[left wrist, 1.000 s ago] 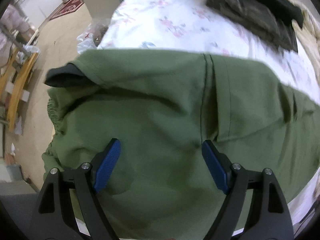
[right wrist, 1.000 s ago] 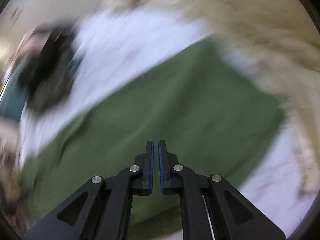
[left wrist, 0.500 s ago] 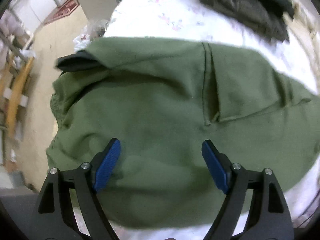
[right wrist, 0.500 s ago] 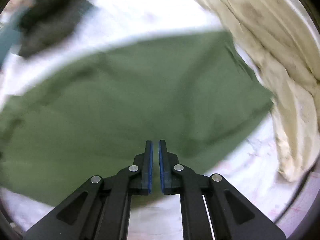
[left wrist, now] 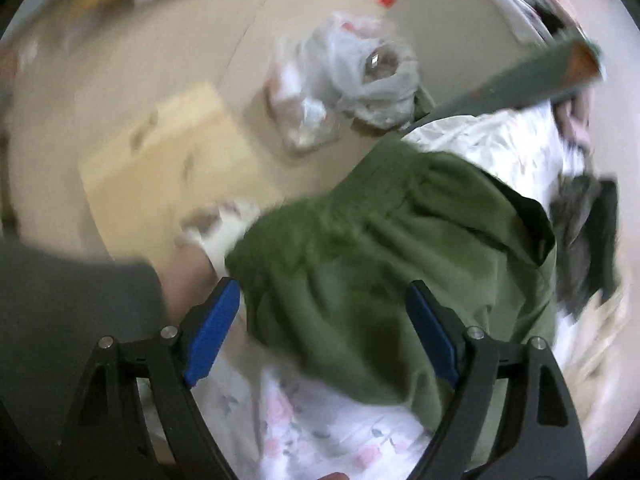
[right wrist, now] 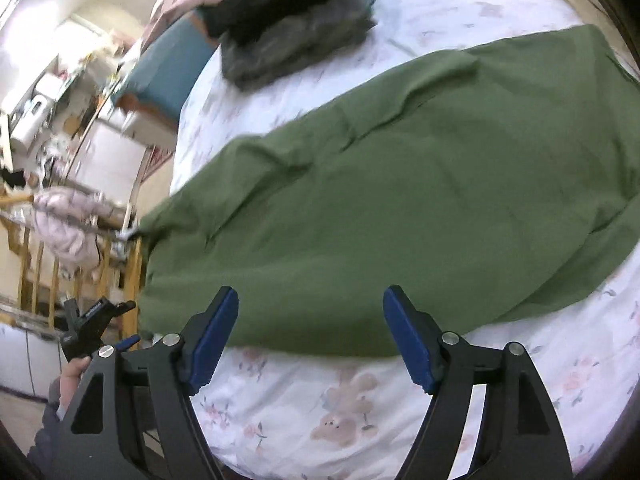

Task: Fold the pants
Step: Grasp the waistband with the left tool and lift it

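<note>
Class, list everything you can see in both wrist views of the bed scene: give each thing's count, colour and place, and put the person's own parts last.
pants: one, olive green, spread flat across the bed, one end at the bed's edge
bedsheet: one, white with pink flowers and bears, under the pants
dark clothes: one pile, black and grey, far side of the bed
plastic bags: a few, clear and white, on the floor beside the bed
wooden piece: one, pale, on the floor
left claw: one, black with blue pads, open over the pants' bunched end
right claw: one, black with blue pads, open at the pants' near edge
</note>
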### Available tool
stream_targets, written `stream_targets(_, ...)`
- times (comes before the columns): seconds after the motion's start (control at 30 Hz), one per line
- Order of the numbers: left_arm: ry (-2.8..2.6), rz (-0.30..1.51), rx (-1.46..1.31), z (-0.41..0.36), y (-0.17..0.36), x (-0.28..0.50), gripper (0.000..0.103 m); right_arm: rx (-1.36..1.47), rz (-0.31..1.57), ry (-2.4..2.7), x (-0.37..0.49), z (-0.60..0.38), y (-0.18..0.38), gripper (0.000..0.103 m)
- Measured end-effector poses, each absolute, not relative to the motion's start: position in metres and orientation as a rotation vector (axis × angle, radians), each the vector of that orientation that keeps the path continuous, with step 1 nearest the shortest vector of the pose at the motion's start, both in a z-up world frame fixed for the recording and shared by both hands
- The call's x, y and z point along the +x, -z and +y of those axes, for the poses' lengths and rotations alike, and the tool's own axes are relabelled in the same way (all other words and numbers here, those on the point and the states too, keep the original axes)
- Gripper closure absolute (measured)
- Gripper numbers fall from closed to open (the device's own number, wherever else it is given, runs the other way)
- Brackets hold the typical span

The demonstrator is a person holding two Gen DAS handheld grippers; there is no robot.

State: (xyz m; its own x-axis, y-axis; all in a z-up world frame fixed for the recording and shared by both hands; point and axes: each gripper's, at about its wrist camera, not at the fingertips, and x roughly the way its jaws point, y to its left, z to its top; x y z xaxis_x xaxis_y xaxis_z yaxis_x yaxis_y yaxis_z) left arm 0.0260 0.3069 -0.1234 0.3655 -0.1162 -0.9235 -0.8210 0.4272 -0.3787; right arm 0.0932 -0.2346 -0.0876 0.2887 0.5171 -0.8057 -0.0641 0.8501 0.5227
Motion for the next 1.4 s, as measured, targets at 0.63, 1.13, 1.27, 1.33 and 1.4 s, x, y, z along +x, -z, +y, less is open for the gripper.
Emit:
stream_targets(0.63,-0.485,0.946,-1.423,0.296,0.189,0.051,0.075,0.407,1.227,-0.282,0.09,-0.262,0.095,0.025)
stream_targets(1.13,-0.303,0.635,-0.626,0.214,-0.026,0.097,0.097,0.479,1.138,-0.295,0.093,-0.274,0.07,0.025)
stream_targets(1.27,-0.181,0.611,-0.35,0.137,-0.07,0.126,0.097,0.544,1.09,-0.249,0.09,-0.298,0.059,0.025)
stream_targets(1.33,-0.126,0.617,-0.196,0.091,-0.081,0.139,0.097,0.574,1.071,-0.206,0.089,-0.312,0.057,0.025)
stream_targets(1.4,-0.054,0.627,-0.072,0.036,-0.084,0.15,0.097,0.623,1.053,-0.165,0.088,-0.328,0.056,0.025)
